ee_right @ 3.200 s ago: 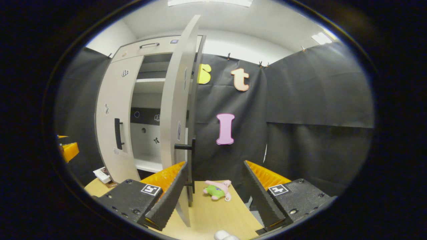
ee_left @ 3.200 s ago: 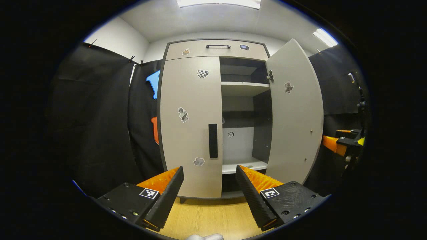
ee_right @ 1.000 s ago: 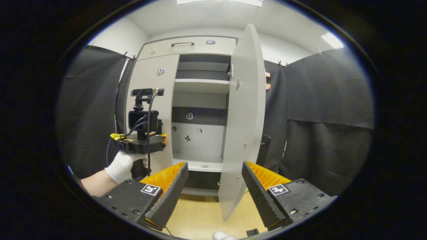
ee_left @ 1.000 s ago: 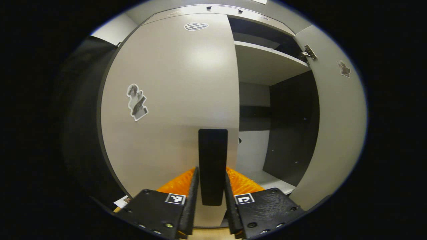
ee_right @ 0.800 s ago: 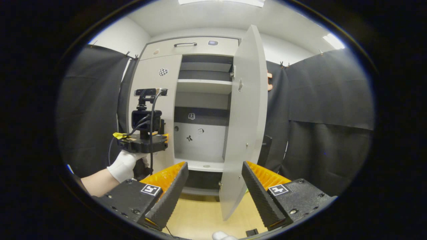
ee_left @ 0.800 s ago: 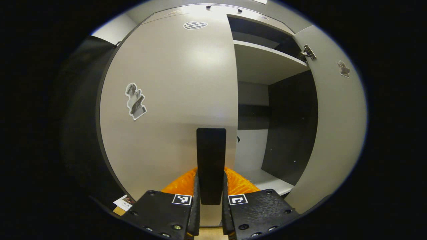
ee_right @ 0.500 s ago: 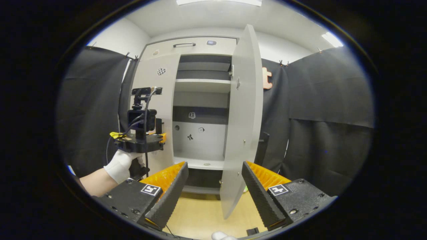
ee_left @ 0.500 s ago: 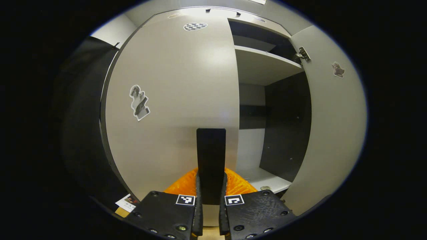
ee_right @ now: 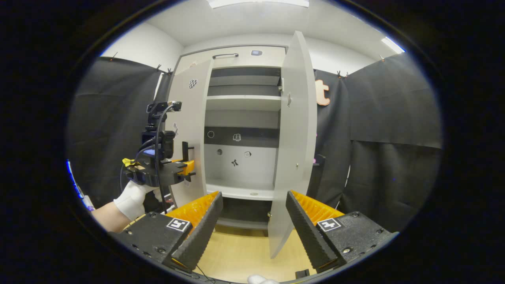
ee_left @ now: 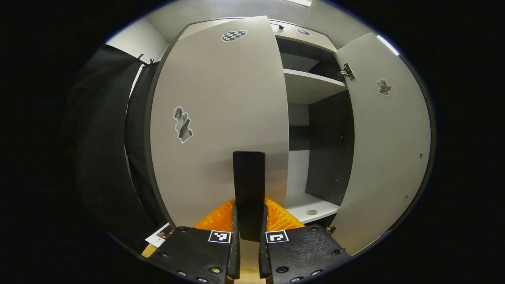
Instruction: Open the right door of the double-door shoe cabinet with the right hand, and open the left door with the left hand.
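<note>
- Left tool [ee_left: 248,232] clamped on left door handle [ee_left: 249,185] so the left door [ee_left: 221,118] can be pulled (partly ajar).
- Right tool [ee_right: 252,221] held open, empty; right door [ee_right: 294,138] stands wide.

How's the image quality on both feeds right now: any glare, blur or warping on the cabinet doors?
Left gripper view: sharp; the left door bulges from fisheye warp, with a soft sheen on its upper panel; the black handle between the left gripper fingers is crisp. Right gripper view: evenly lit, no blur; the right door bows, and ceiling lights blow out at the top.
</note>
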`<action>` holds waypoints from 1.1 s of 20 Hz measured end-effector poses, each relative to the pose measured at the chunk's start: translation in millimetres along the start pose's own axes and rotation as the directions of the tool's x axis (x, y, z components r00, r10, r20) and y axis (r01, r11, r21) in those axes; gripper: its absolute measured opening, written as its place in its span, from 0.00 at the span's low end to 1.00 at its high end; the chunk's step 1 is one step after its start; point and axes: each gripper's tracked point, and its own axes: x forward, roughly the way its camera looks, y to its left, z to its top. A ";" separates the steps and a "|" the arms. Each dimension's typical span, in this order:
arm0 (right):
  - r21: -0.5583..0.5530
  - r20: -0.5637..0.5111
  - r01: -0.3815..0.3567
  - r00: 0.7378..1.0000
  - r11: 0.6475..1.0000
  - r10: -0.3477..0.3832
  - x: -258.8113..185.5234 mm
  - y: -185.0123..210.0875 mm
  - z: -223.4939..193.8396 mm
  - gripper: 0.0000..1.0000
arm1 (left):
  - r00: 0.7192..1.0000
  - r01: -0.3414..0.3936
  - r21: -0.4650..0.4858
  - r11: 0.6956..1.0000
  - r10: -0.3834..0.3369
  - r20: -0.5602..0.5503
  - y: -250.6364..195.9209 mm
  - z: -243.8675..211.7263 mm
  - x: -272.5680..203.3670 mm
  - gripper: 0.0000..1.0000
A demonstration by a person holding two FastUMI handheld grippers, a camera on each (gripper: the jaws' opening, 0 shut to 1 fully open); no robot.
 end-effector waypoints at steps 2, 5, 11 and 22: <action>0.000 -0.001 -0.016 1.000 1.000 0.016 0.1 4.2 -1.2 1.00 | 1.000 -0.005 -0.009 1.000 0.005 -0.006 3.0 -0.2 -5.8 0.18; -0.001 -0.001 -0.035 0.999 0.999 0.035 -1.2 8.2 -0.3 1.00 | 1.000 -0.010 -0.019 1.000 0.010 -0.010 6.2 -3.5 -14.4 0.18; -0.005 0.011 -0.056 0.998 0.998 0.056 -3.5 14.6 3.1 1.00 | 1.000 -0.028 -0.022 0.999 0.028 -0.007 18.3 -6.0 -33.1 0.17; -0.016 0.006 -0.126 0.992 0.992 0.127 -1.1 54.7 0.5 1.00 | 0.996 -0.085 0.009 0.996 0.085 0.001 58.9 -6.1 -60.9 0.09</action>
